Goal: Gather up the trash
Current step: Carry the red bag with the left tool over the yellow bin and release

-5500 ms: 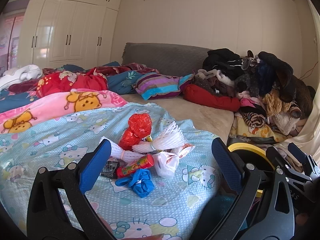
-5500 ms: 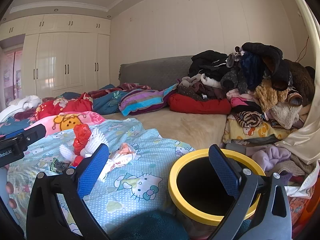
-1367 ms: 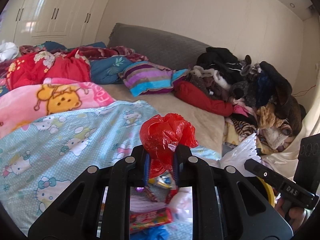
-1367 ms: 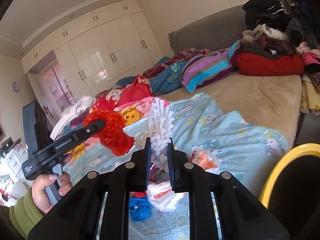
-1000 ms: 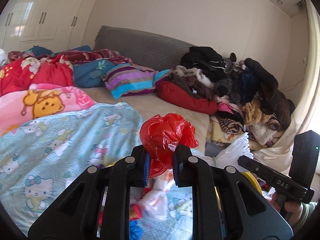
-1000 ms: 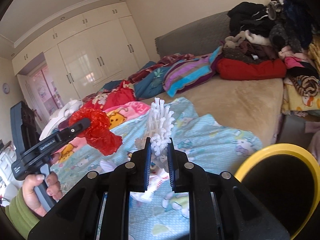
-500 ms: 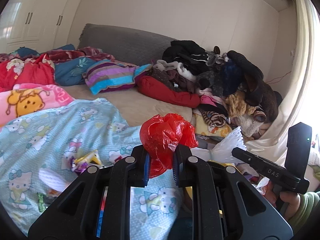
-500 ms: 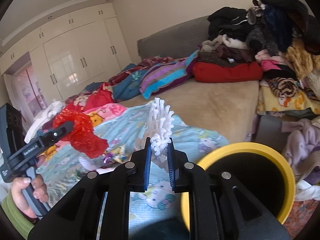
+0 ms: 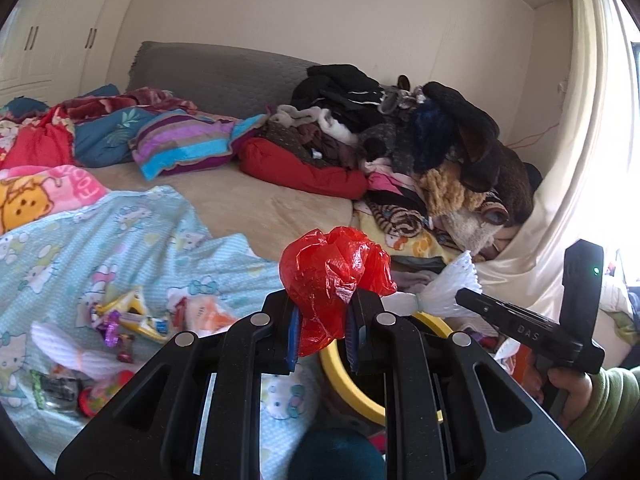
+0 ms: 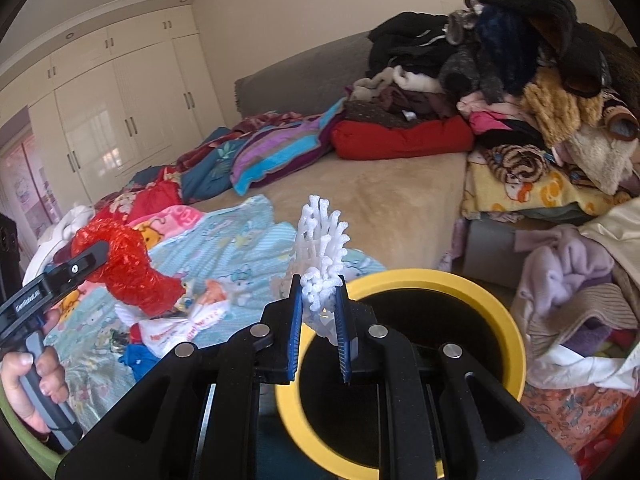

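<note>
My left gripper (image 9: 322, 334) is shut on a crumpled red plastic bag (image 9: 334, 280), held in the air just left of the yellow-rimmed bin (image 9: 404, 364). My right gripper (image 10: 318, 330) is shut on a white foam net sleeve (image 10: 322, 248), held over the near left rim of the yellow-rimmed bin (image 10: 500, 312), whose dark inside is open. The red plastic bag (image 10: 128, 268) also shows at the left of the right wrist view. Loose wrappers (image 9: 132, 320) lie on the blue cartoon blanket (image 9: 100, 240).
A pile of clothes and plush things (image 9: 420, 148) fills the far right of the bed. Pillows and quilts (image 9: 180, 144) lie at the back left. More clothes (image 10: 572, 292) are heaped right of the bin. A hand in a green sleeve (image 9: 592, 396) holds the right gripper.
Both grippers have swung right, away from the wrappers on the blanket and toward the bin. The foam net now hangs over the bin's rim. The grips are unchanged.
</note>
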A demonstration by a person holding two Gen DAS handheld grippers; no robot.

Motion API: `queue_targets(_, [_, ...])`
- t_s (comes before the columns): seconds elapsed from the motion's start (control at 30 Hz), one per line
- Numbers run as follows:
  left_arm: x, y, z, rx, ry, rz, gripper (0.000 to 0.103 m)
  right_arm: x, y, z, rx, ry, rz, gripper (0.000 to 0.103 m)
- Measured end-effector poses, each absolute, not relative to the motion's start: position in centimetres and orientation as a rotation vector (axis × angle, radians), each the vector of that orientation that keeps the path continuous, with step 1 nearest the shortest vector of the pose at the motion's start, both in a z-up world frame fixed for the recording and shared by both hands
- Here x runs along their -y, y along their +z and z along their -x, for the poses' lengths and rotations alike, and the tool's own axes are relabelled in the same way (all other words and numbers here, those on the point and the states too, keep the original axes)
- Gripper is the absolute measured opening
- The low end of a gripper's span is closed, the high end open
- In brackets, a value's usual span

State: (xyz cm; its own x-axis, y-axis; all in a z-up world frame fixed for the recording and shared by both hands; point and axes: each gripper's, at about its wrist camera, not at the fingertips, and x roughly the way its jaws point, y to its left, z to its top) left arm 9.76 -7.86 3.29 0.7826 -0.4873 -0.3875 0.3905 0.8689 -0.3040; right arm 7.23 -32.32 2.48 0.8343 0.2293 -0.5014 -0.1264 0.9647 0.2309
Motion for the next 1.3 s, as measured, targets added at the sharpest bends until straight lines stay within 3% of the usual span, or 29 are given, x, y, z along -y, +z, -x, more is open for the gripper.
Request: queue_targets(1.3, [21.9, -2.7, -11.2, -0.617, -0.73, 0.107, 0.012, 42.6, -1.2, -7.6, -0.666, 0.029, -0.287, 0.016])
